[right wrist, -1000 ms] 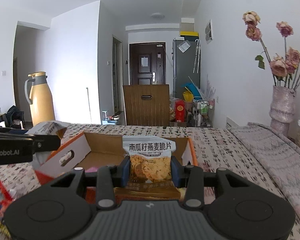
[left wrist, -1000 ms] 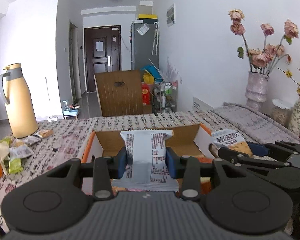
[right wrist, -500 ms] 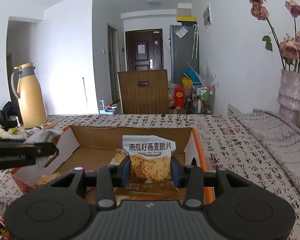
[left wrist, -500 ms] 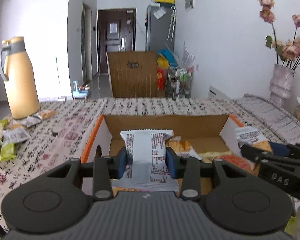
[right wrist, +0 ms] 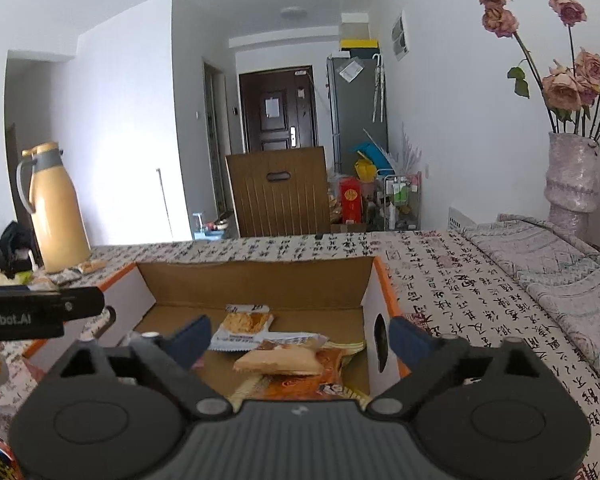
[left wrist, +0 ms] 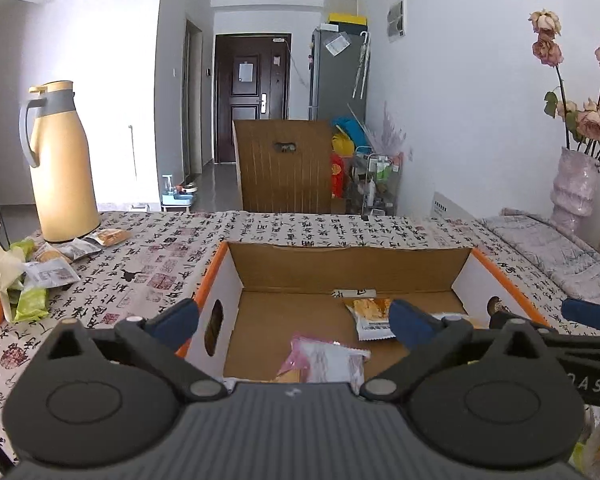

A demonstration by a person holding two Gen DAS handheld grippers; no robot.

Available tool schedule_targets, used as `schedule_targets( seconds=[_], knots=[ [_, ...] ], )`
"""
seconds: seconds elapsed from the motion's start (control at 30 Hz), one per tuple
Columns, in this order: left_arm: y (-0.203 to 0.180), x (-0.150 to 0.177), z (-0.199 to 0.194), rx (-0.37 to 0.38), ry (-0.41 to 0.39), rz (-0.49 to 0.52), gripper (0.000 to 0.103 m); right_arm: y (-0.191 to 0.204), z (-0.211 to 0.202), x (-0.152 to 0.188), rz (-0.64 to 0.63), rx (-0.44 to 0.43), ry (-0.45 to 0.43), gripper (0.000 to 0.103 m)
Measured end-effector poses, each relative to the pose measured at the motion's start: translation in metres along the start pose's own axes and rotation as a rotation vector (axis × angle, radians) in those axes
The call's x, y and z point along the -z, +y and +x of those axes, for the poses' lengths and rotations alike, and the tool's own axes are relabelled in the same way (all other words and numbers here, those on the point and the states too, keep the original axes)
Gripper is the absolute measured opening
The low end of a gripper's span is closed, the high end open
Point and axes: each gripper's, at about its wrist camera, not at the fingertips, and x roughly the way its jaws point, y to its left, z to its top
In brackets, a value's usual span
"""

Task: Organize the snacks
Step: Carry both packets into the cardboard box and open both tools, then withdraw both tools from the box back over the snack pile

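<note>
Both packets have left the tongs since a moment ago: the left tongs (left wrist: 294,318) and right tongs (right wrist: 300,334) now gape wide over the cardboard box (left wrist: 348,258) on the table (left wrist: 148,264), and the snack packets (right wrist: 278,358) lie inside it, while other snacks (left wrist: 52,274) sit near the thermos (left wrist: 60,164).
</note>
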Motion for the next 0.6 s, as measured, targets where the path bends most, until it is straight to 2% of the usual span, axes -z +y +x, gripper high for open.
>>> schedule_targets(
  seconds=[0.6],
  knots=[
    [0.004, -0.011, -0.014, 0.004, -0.012, -0.047, 0.103, -0.001, -0.012, -0.006, 0.002, 0.006, -0.042, 0.103]
  ],
)
